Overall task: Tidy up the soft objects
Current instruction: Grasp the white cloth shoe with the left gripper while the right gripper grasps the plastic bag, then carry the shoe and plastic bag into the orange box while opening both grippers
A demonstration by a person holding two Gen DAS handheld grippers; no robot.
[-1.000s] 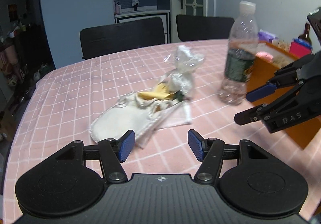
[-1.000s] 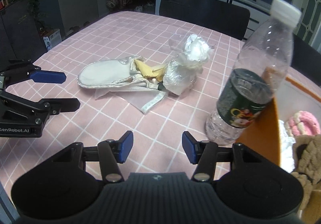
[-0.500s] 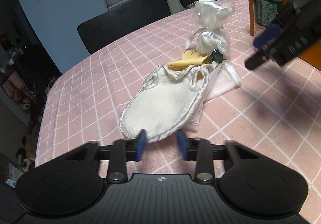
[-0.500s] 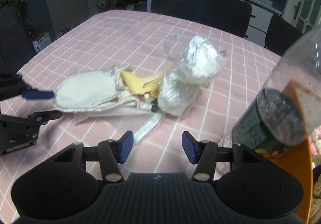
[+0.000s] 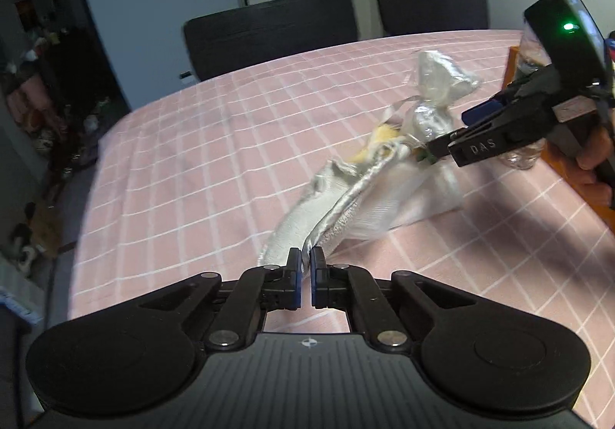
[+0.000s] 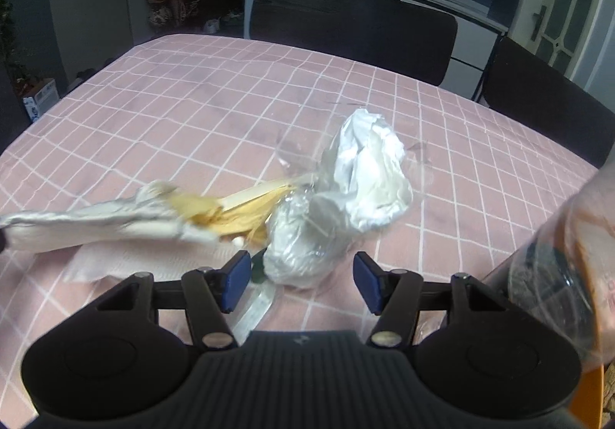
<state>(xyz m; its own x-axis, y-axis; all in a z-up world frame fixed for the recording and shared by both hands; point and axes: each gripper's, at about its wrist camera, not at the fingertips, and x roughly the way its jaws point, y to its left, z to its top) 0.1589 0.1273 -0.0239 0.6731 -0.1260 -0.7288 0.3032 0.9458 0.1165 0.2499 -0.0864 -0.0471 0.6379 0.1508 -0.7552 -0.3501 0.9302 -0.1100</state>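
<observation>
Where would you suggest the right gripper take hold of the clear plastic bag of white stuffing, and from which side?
Grip the clear plastic bag round its rounded lower bulge, coming from the near side. That bulge sits just ahead of the open right gripper, narrower than its gap; the crumpled top looks looser.

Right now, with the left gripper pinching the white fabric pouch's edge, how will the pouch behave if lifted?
Probably floppy: the white fabric pouch already folds and sags from the left gripper. It looks light. The yellow item poking from its mouth might slip out.
</observation>
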